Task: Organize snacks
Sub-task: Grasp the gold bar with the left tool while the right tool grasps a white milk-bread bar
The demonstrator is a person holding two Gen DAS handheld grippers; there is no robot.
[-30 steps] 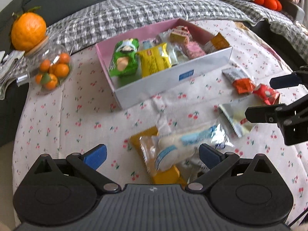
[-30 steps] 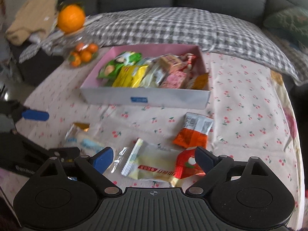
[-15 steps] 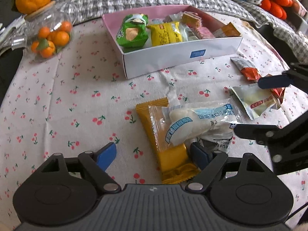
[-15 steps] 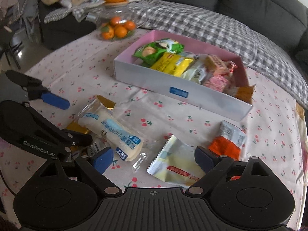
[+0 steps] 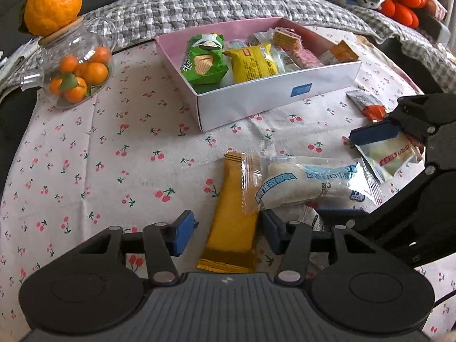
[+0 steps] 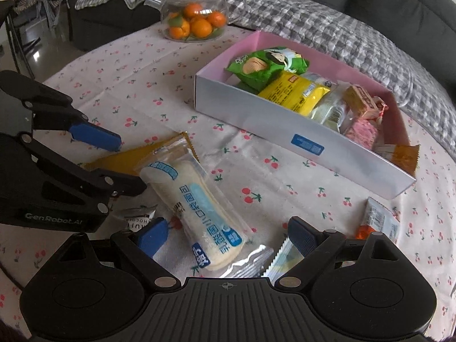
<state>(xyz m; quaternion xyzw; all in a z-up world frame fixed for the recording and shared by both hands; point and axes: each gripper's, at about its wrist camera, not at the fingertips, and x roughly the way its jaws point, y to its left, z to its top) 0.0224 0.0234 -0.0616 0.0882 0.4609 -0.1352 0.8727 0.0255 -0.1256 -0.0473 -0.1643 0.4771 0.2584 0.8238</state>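
- Snacks are lying loose on the cherry-print white tablecloth (image 5: 85, 154) in front of the shallow white cardboard box with a pink inside (image 5: 273, 91), which is already holding a green crisp bag (image 5: 203, 59), a yellow wrapped pack (image 5: 252, 62) and several smaller wrapped sweets.
- Left gripper (image 5: 228, 226) is straddling the long yellow foil bar (image 5: 235, 211); its jaws have just been closing and are standing at a middling gap. The right blue pad is sitting at the bar's edge, the left pad is apart from it, so nothing is being clamped.
- Clear-wrapped white bun with blue lettering (image 5: 302, 185) is lying across the upper part of the yellow bar.
- Right gripper (image 6: 228, 236) is standing wide, hovering over the near end of that same bun, with its pads clear of the wrapper on both sides.
- Pale cream packet with a red label (image 5: 390, 156) is lying beside the bun, partly under the right gripper's finger in the left wrist view.
- Orange-and-silver sachet (image 5: 367, 104) is lying near the box's front corner.
- Glass teapot of small oranges (image 5: 75, 68) is standing on the cloth, well apart from the box.
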